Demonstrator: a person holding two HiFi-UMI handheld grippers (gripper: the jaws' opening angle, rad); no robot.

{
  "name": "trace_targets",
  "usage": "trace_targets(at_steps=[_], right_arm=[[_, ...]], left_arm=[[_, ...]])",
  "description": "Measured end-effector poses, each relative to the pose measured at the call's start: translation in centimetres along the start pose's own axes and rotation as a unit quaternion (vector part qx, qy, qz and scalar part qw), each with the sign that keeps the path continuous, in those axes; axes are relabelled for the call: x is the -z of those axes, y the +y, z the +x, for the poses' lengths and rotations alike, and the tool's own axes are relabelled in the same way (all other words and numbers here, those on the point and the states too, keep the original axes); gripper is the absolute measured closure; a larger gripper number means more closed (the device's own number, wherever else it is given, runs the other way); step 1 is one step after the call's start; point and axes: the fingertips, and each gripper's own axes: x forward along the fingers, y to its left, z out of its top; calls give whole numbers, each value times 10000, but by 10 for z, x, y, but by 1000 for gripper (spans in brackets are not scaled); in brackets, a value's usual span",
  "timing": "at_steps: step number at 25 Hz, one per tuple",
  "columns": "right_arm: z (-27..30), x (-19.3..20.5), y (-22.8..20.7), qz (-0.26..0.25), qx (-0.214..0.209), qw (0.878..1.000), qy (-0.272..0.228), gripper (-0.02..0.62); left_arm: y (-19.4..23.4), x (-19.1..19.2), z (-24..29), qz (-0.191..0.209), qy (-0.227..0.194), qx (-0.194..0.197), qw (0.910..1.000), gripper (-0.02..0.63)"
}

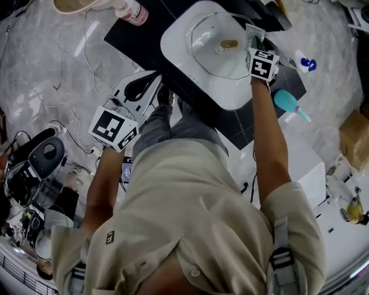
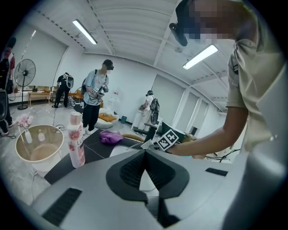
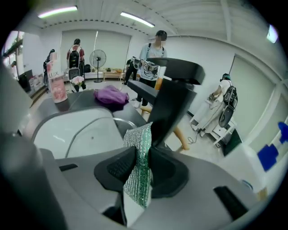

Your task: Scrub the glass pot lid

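Item: white basin [image 1: 183,36], standing on a dark table [image 1: 131,36], taken here as the reference piece. Inside the basin: glass pot lid [image 1: 209,53], lying dome up with its knob near the middle; in the right gripper view the lid [image 3: 87,134] fills the basin's hollow. Right gripper [image 1: 256,50], at the basin's right rim, reaching in over the lid's right edge; jaws clamped on a green scrub sponge [image 1: 253,34], which stands upright between the pads and juts past the tips [image 3: 138,140]. Whether the sponge actually touches the glass cannot be told. Left gripper [image 1: 145,85], off the basin's lower left corner, clear of the table and held close to the person's body; its own view shows the jaws pressed together with nothing between them [image 2: 144,153]. Pink bottle [image 1: 134,11], upright on the table beyond the basin's far left corner. Purple cloth [image 3: 111,95], bunched on the table behind the basin. Beige bucket [image 2: 38,148], on the floor past the pink bottle, well apart from the basin. Teal bottle [image 1: 288,102], lying just off the basin's near right corner. Blue-capped white bottle [image 1: 304,62], right of the basin, beyond the right gripper.
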Motion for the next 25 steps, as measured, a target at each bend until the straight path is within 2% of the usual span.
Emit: trace_targets(at_steps=[2,5,7,11,15,17,20,25], right_arm=[[18,-27,21,-37,-198,9996,-211,491],[42,-34,67,-137,-597,9981,-37,491],[53,-20,103,-336,-846,9955,262,491],[56,23,171,-1121,-1229,9831,764,492],[33,67,199,-1209,-1555,9754,993,492],[18,86,192,-1295,-1573,9736,1033,492],[2,115,156,-1311,-1464,9727,1232,492],[-4,121,53,-965,-764,9840,1291,491]], left_arm=[[3,0,-1,-35,35,-74,10000,592],[5,-1,-2,-75,59,-155,9998,592],[6,-1,-2,-89,61,-179,9998,592],[8,2,-2,-102,95,-191,9997,592],[8,2,0,-92,120,-152,9998,592],[8,2,2,-91,125,-119,9998,592],[8,-1,3,-71,124,-58,9999,592],[10,0,4,-30,166,-14,9999,592]])
